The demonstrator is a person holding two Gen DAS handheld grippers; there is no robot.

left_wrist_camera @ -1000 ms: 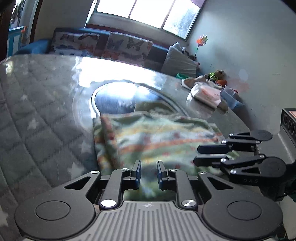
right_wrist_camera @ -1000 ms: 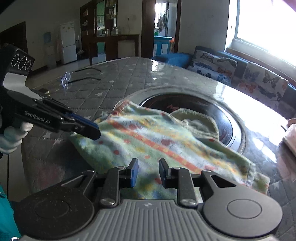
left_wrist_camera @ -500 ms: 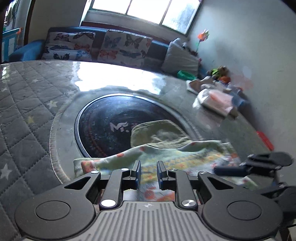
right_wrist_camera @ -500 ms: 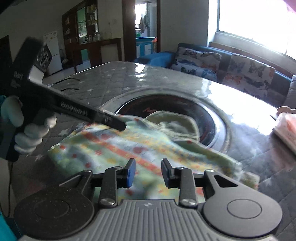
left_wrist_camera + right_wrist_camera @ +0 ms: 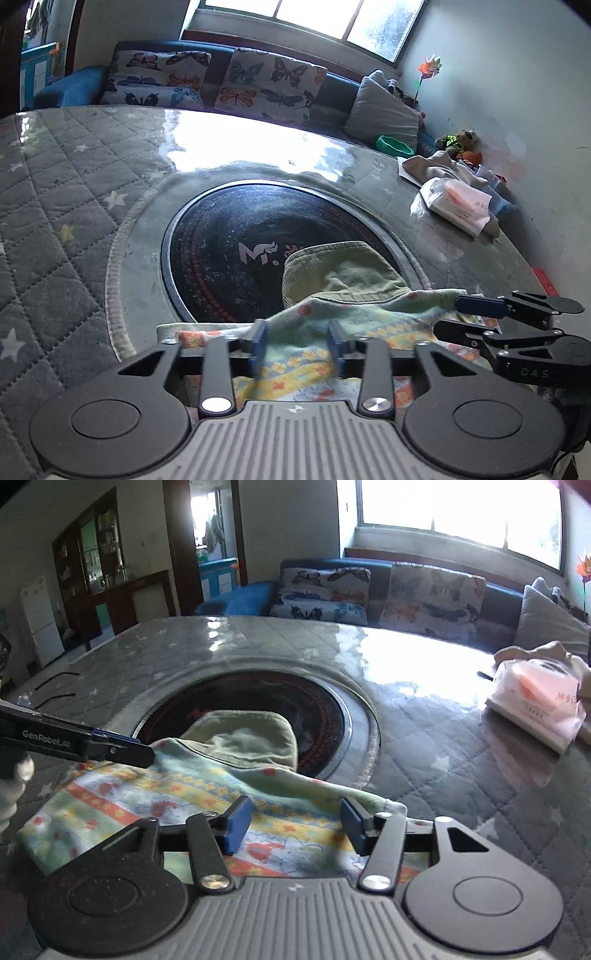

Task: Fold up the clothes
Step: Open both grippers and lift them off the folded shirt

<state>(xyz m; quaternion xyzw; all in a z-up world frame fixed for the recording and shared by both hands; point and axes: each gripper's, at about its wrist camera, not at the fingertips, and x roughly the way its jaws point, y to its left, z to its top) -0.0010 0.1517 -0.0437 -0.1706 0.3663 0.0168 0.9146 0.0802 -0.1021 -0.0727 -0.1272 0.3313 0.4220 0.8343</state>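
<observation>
A: Left wrist view first: the left gripper point(image 5: 297, 345) has its blue pads spread, and the patterned garment point(image 5: 332, 332) lies in the gap between them. The pads do not pinch the cloth.

B: And the other one?

A: The right gripper point(image 5: 293, 825) is spread wider, in its own view, with the same garment point(image 5: 177, 801) under and between its fingers. Nothing is clamped there either. In the left wrist view it point(image 5: 480, 317) comes in from the right edge, its two fingers parted over the garment's right end.

B: Where does the garment sit?

A: On the quilted table cover point(image 5: 55, 206), at the near edge of the round black plate point(image 5: 229, 236) set into the table. Its plain green part point(image 5: 340, 273) lies over the plate; the striped, colourful part is spread on the grey cover toward the cameras.

B: Is the cloth flat?

A: Mostly, though the far edge of the striped part looks a little raised; the fisheye bend makes that hard to judge.

B: Anything else?

A: A white and pink packet point(image 5: 535, 701) rests on the table well off to the right, and butterfly cushions point(image 5: 325, 590) line the blue sofa point(image 5: 236, 598) under the window.
</observation>
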